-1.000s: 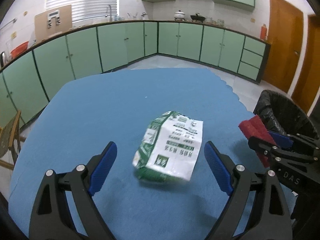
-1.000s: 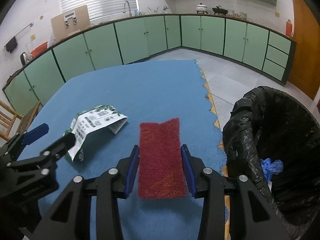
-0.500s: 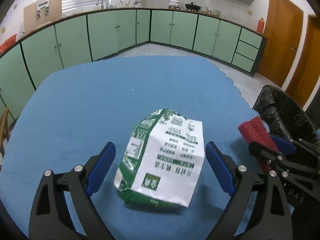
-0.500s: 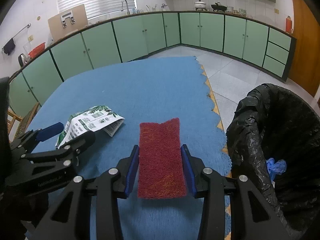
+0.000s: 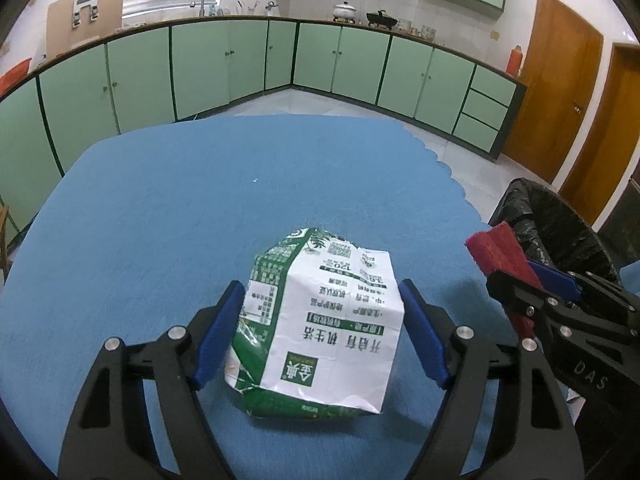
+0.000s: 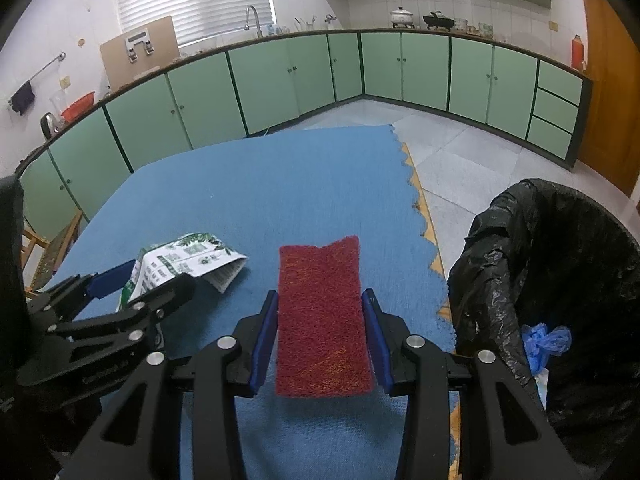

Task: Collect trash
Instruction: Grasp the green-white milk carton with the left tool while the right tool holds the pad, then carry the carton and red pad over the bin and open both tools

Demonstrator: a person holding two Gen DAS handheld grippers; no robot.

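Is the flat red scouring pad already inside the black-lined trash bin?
No: the flat red scouring pad sits clamped in the right gripper above the blue mat, beside the black-lined trash bin.

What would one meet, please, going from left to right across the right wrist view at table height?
Black left hand-held gripper → crumpled green-and-white paper packet → flat red scouring pad → bin lined with a black plastic bag → blue plastic scrap inside it.

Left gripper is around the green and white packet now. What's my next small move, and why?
Probably close the left gripper. Its fingers flank the packet on the blue mat, apparently just touching. The right gripper holds the red pad.
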